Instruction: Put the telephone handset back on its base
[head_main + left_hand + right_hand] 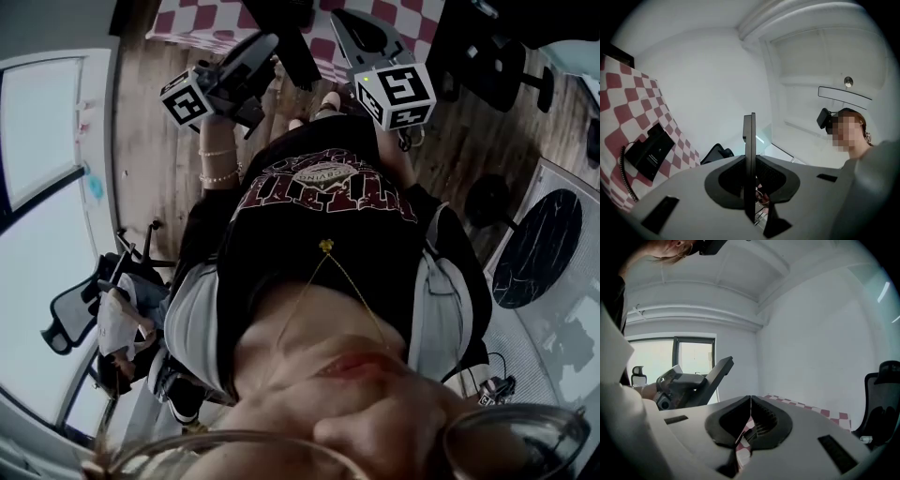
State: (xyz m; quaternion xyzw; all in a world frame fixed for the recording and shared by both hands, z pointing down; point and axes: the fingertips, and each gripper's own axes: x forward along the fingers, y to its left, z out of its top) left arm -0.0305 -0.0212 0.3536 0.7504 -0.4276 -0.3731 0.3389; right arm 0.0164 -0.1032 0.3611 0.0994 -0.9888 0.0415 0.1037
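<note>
White-walled room, wood-plank floor [150,159], red-and-white checked cloth [628,108] over a table; both grippers raised, nothing held.

The left gripper [749,123] is tilted up toward wall and ceiling, its jaws pressed flat together and empty. The black telephone with a coiled cord [649,152] lies on the cloth, down and left of those jaws, well apart; handset and base cannot be told apart. The right gripper [750,400] is also closed on nothing, the checked cloth beyond its tips. In the head view both are held out ahead of the person's black printed shirt [328,216], with beaded bracelets [217,164] on the left wrist.
</note>
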